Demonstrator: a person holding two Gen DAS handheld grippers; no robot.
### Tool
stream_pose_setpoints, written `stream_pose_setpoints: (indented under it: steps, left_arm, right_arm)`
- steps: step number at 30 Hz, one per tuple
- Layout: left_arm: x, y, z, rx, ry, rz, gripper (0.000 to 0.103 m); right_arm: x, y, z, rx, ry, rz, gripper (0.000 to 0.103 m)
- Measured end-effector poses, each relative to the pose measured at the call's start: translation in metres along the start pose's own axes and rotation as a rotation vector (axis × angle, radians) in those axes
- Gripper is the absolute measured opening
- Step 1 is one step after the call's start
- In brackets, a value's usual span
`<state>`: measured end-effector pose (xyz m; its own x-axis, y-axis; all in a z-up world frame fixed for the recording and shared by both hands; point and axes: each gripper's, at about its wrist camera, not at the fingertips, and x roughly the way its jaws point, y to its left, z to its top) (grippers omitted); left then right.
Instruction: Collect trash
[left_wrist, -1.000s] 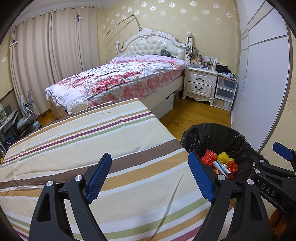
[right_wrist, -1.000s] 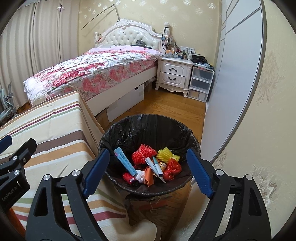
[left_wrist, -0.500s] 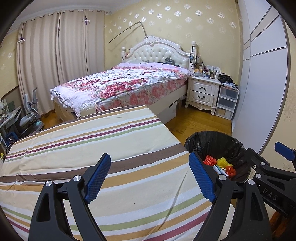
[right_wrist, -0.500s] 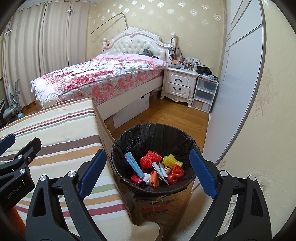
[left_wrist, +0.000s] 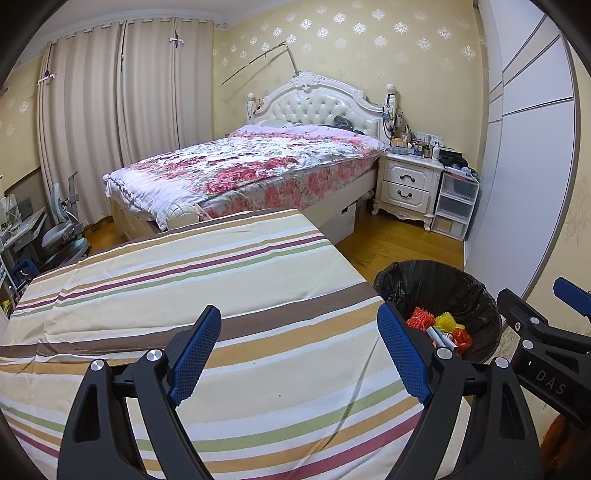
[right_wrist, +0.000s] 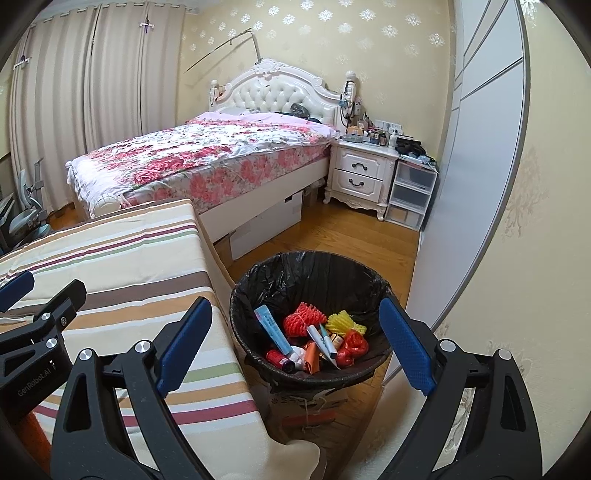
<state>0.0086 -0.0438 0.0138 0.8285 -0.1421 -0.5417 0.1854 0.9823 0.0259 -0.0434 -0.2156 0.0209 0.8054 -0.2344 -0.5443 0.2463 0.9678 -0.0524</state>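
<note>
Gaping grippers (left_wrist: 299, 350) (right_wrist: 295, 343) above filled bin (right_wrist: 258, 288)

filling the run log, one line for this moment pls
left gripper open, empty | right gripper open, empty | trash in bin

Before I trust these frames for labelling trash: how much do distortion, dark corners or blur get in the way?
Left wrist view: strong fisheye bending, so the wardrobe door curves and the corners go black; the striped cloth is sharp and evenly lit. Right wrist view: same bowing and dark corners, yet the trash bin contents stay crisp, with no glare.
</note>
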Motion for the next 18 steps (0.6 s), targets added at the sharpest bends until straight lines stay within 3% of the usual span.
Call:
stream_pose_setpoints:
  steps: [18]
  left_arm:
    - [-0.0028, 0.002, -0.0006, -0.008, 0.002, 0.006, 0.084]
  right_arm:
    - [0.0005, 0.0004, -0.0004, -0.002, 0.004, -0.001, 0.09]
